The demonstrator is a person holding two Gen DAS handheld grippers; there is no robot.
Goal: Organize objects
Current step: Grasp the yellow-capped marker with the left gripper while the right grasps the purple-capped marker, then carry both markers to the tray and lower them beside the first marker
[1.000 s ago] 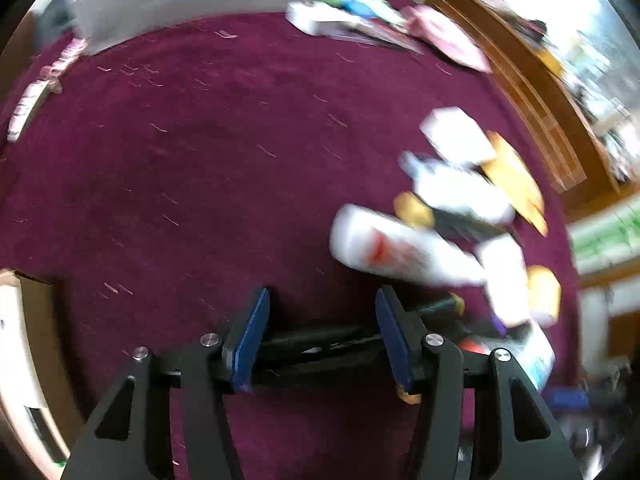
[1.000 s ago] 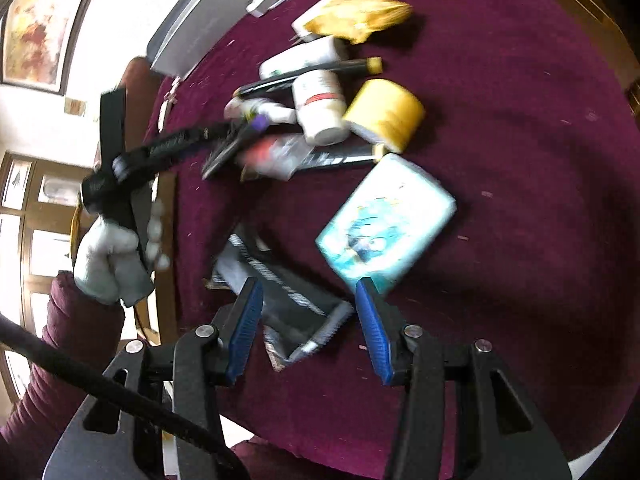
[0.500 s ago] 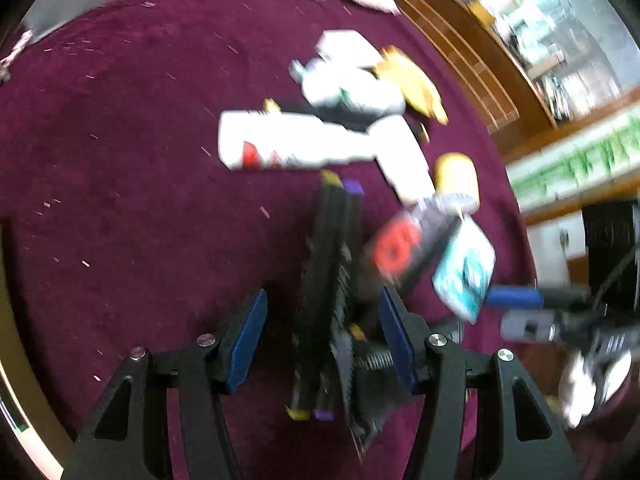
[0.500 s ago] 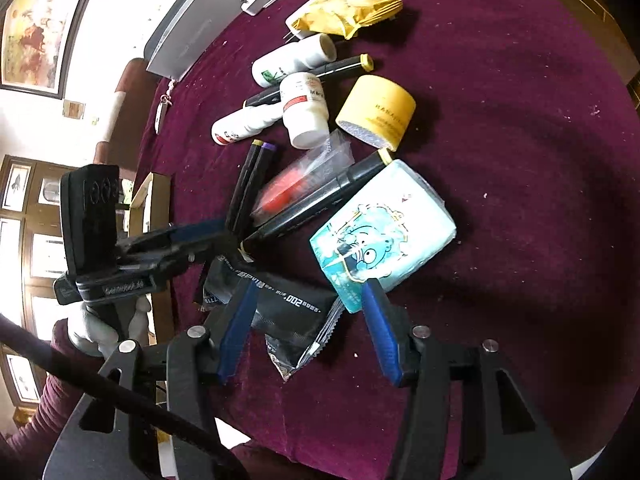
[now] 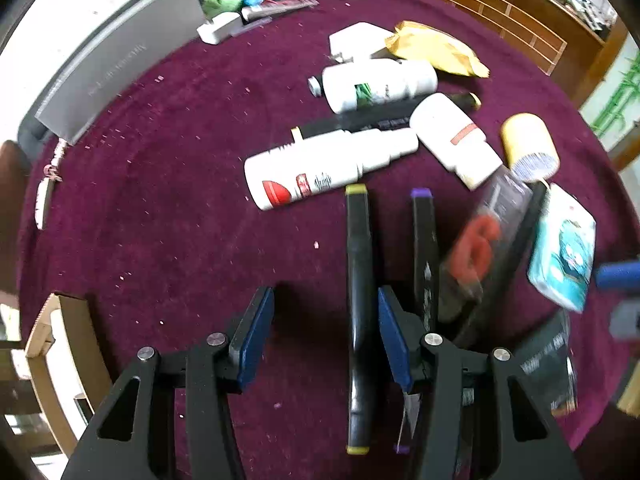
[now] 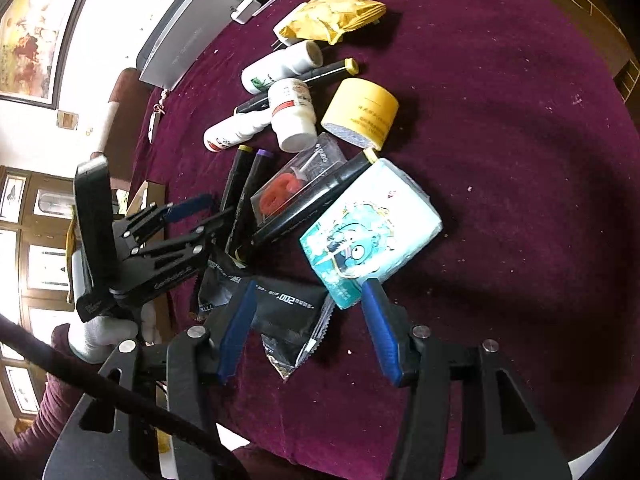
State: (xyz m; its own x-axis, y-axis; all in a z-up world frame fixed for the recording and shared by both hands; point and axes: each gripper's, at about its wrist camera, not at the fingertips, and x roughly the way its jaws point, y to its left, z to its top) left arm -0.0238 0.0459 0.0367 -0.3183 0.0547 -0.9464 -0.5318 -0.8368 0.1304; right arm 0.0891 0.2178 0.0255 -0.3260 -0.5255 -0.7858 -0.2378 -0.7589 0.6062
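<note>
Black yellow-capped marker (image 5: 359,280) — light, rigid, slick — sits unpinched between the left gripper (image 5: 326,338)'s just-narrowing jaws; grab mid-barrel, right gripper (image 6: 306,326) gaping empty.

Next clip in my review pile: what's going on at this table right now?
A person is sorting clutter on a maroon-covered table with two handheld grippers. The left gripper is down over two black markers: the yellow-capped marker lies between its open jaws, against the right pad, not clamped, and the purple-capped marker lies just outside. Those jaws have just been closing. The right gripper is open over a black packet, beside a tissue pack.
</note>
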